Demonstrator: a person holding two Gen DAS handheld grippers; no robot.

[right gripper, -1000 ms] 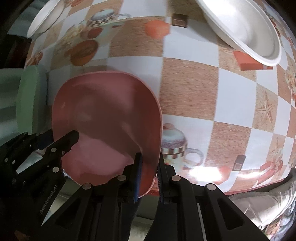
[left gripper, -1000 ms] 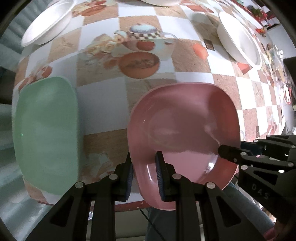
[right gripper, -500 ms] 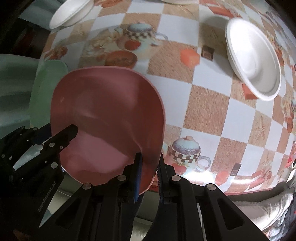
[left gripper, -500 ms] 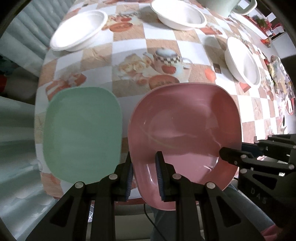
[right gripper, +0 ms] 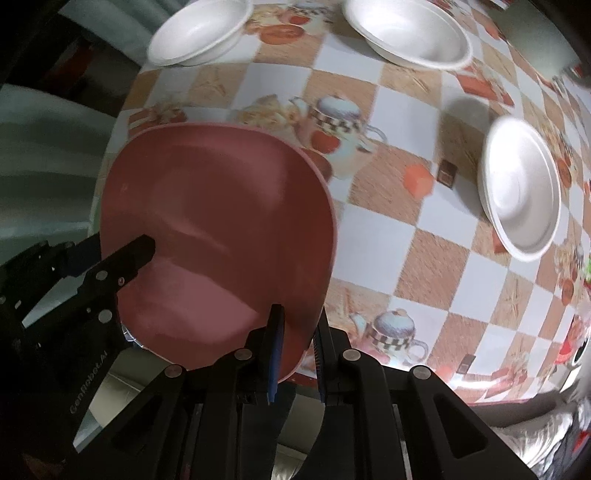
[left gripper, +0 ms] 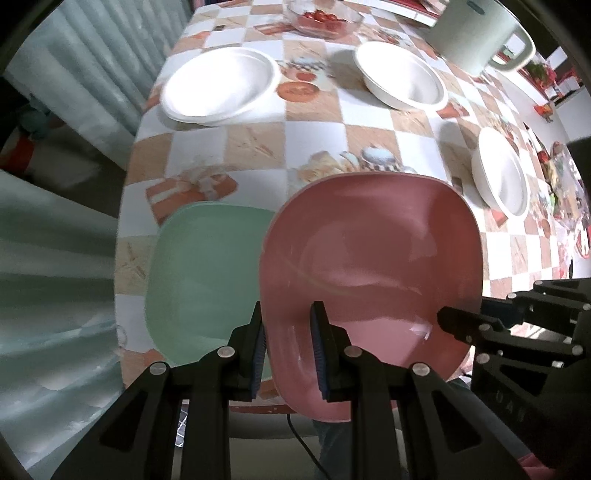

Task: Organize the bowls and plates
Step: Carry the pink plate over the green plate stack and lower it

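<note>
A pink square plate [left gripper: 373, 258] is held in the air above the table's near edge. My left gripper [left gripper: 288, 350] is shut on its near left rim. My right gripper [right gripper: 297, 354] is shut on its near right rim; the plate also shows in the right wrist view [right gripper: 218, 236]. A green square plate [left gripper: 207, 277] lies flat on the table just left of the pink one. Three white bowls stand further off: far left [left gripper: 221, 85], far middle [left gripper: 402, 75] and right [left gripper: 502, 170].
The table has a checkered cloth [left gripper: 236, 151] printed with teapots. A pale green pot [left gripper: 480, 33] and a glass dish of red fruit [left gripper: 325, 16] stand at the far end. Clutter lines the right edge. A curtain [left gripper: 55, 258] hangs at left.
Both grippers have lifted the pink plate well above the table. The table now looks smaller, and more of the far bowls and the green plate show.
</note>
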